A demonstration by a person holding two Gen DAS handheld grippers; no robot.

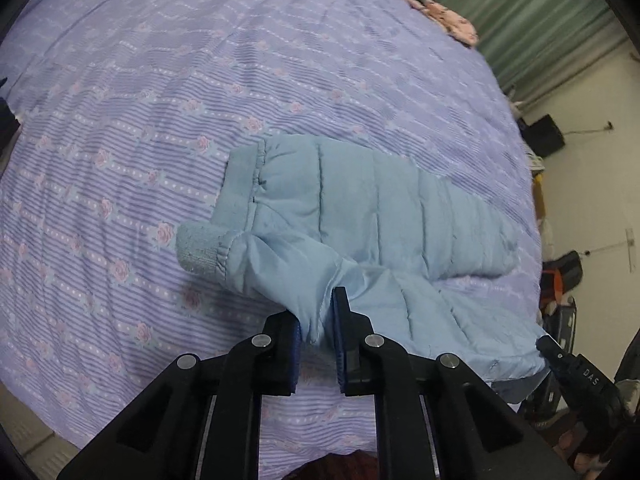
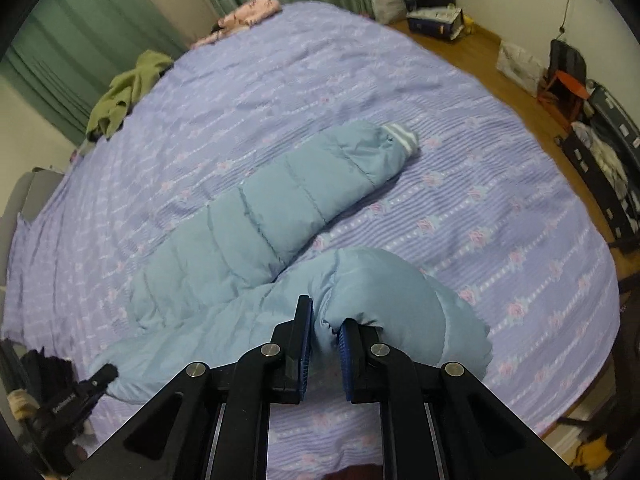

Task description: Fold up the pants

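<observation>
Mid-fold: left tool (image 1: 320,316) and right tool (image 2: 324,326) each clamped on the near leg of the blue padded pants (image 1: 360,208) lying on the bed (image 1: 160,80); next, judged, carry it over the far leg.

the left hand-held gripper (image 1: 320,330) is matte black plastic, with two angular linkage arms fanning out toward the camera. round silver pivot pins sit on each arm. its fingers (image 1: 344,344) carry flat blue pads. the right hand-held gripper (image 2: 324,338) has the same black frame, silver pins and ribbed blue pads on its fingers (image 2: 302,344).
</observation>
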